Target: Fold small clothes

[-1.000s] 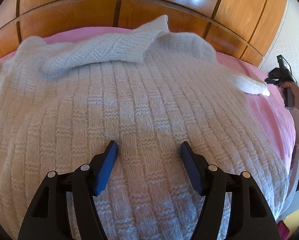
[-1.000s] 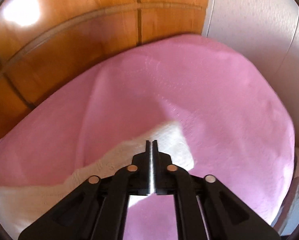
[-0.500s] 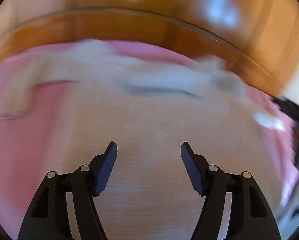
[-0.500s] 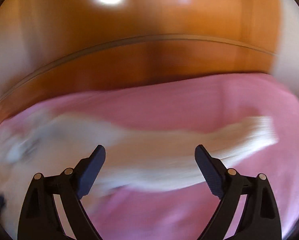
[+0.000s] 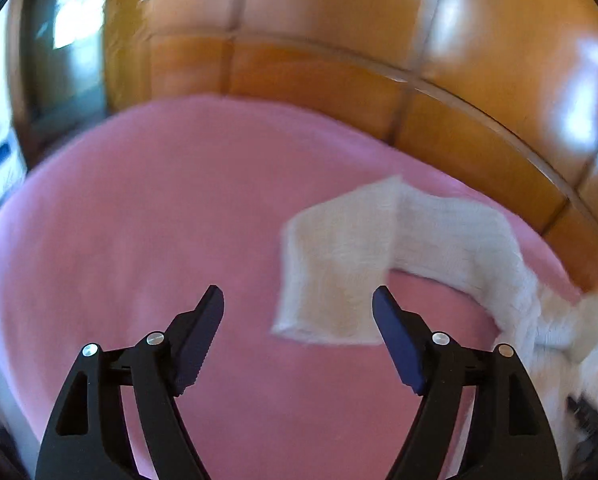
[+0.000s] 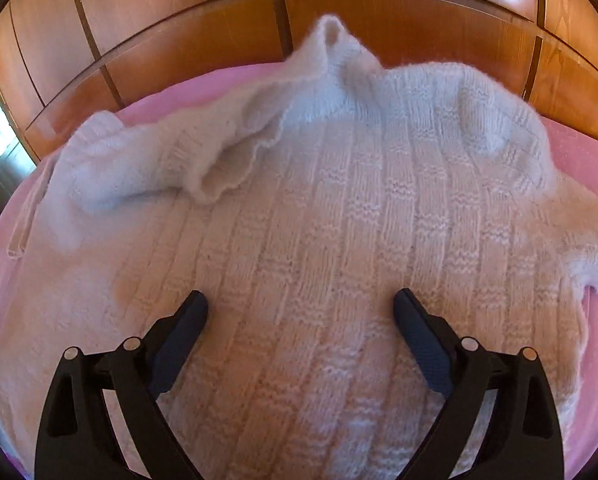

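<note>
White knit sweater (image 6: 319, 248) lies spread on pink bedspread (image 6: 587, 152) with one sleeve (image 5: 379, 256) stretched out sideways, no readable labels, left gripper (image 5: 298, 308) jaws opening with nothing clamped, right gripper (image 6: 301, 312) jaws opening empty above the sweater body, wooden wardrobe panels (image 6: 187, 20) behind

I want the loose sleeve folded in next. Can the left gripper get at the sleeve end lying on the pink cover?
Probably yes. The left gripper is empty, its jaws opening, and the sleeve end lies flat on the pink cover just ahead, with nothing lying between.
</note>
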### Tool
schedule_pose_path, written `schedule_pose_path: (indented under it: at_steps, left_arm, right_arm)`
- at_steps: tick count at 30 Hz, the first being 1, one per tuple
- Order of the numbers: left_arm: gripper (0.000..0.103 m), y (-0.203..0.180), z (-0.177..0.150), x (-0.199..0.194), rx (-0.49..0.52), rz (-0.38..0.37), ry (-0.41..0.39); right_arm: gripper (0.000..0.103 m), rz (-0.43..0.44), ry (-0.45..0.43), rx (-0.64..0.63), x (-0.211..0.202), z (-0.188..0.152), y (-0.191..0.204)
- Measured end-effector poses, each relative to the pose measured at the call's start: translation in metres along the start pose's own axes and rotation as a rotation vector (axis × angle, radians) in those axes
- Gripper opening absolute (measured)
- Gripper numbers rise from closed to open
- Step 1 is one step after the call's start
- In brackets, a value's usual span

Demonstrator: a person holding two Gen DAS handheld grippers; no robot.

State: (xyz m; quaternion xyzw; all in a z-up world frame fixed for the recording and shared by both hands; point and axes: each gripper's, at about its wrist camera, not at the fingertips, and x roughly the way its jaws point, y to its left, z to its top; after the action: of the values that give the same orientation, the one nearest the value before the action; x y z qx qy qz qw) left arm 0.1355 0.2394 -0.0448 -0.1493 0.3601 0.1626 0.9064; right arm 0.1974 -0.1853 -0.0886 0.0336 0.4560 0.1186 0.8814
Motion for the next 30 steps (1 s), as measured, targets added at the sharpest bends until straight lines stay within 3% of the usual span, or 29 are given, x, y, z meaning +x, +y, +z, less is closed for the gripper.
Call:
schedule_pose_path:
  at_steps: [2,4,5,6,7,8,9,13,16,21,23,26,28,30]
  left_arm:
    - [0.076,-0.026,-0.003,0.012,0.139,0.025,0.001]
    - [0.076,-0.050,-0.009,0.039,0.269,0.112,0.049]
    - [0.061,-0.052,-0.011,0.054,0.293,0.142,0.085]
    - [0.029,-0.049,-0.011,0.070,0.290,0.165,0.132]
    - [0.026,-0.040,-0.008,0.080,0.239,0.164,0.167]
    - [0.015,-0.032,-0.002,0.077,0.184,0.135,0.153]
    - [0.013,-0.024,0.005,0.071,0.145,0.115,0.141]
    - [0.011,0.031,0.042,0.017,0.020,0.144,0.025]
    - [0.011,0.079,0.067,-0.014,-0.043,0.209,-0.013]
    - [0.011,0.135,0.082,-0.027,-0.132,0.334,0.008]
    - [0.011,0.143,0.078,-0.018,-0.147,0.370,0.035]
    - [0.012,0.155,0.069,-0.003,-0.196,0.379,0.083]
    - [0.016,0.160,0.065,0.009,-0.210,0.370,0.119]
    - [0.022,0.164,0.058,0.018,-0.220,0.392,0.157]
  right_arm:
    - [0.096,0.004,-0.004,0.001,-0.002,0.000,-0.004]
    - [0.097,-0.001,-0.002,-0.008,-0.003,-0.004,-0.004]
    - [0.098,-0.001,-0.002,-0.010,-0.004,-0.004,-0.006]
    - [0.099,-0.003,-0.002,-0.010,-0.004,-0.007,-0.006]
    - [0.099,-0.002,-0.002,-0.011,-0.005,-0.007,-0.009]
    - [0.099,-0.001,-0.002,-0.010,-0.006,-0.006,-0.012]
    - [0.099,-0.003,-0.002,-0.009,-0.003,-0.009,0.000]
    - [0.097,0.003,0.020,-0.019,-0.002,-0.001,0.002]
    - [0.088,0.040,0.024,-0.047,-0.002,0.009,0.007]
    - [0.067,0.061,0.045,-0.107,0.019,0.043,0.015]
    - [0.065,0.071,0.049,-0.106,0.028,0.063,0.018]
    - [0.066,0.038,0.022,-0.093,0.045,0.099,0.023]
    - [0.079,-0.032,0.019,-0.064,0.061,0.114,0.020]
    - [0.082,-0.075,0.035,-0.028,0.071,0.117,0.015]
